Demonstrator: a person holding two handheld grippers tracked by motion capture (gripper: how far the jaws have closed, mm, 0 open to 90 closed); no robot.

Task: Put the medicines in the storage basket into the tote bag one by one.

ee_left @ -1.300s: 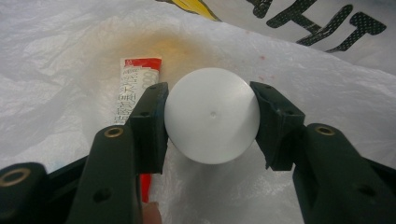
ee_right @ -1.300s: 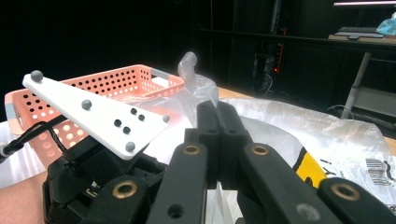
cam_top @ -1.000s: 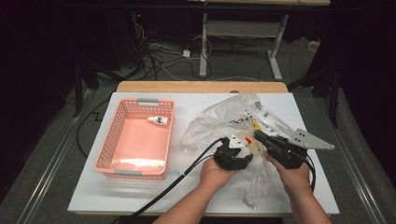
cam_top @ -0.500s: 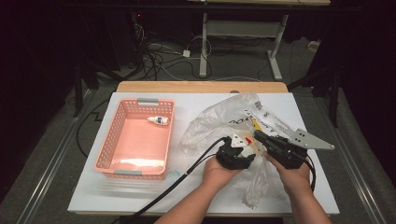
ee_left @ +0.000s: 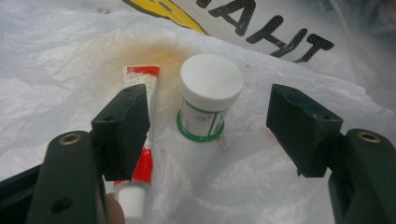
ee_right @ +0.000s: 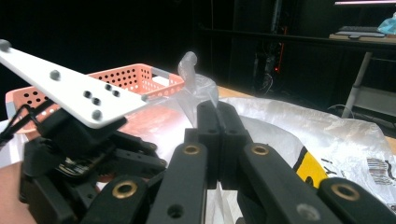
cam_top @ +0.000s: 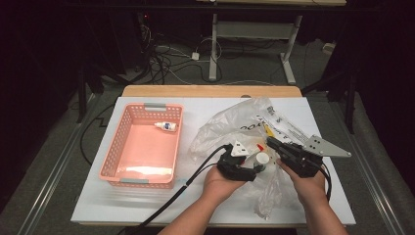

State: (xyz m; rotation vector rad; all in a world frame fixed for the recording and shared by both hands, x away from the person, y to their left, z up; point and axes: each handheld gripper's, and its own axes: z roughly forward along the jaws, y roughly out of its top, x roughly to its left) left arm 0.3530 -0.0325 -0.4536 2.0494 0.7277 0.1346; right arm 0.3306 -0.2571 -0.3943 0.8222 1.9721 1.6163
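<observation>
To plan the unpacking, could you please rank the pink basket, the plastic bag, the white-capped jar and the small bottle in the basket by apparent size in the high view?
1. plastic bag and pink basket: alike, too close to rank
2. white-capped jar
3. small bottle, about the jar's size, unsure

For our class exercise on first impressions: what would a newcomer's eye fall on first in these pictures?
Probably the crumpled plastic bag right of the table's middle, with both grippers working at it. In the left gripper view, a white-lidded jar and a red-and-white tube lie on the plastic before the left gripper, whose jaws have just been opening. The pink basket at the left holds a small bottle.
</observation>
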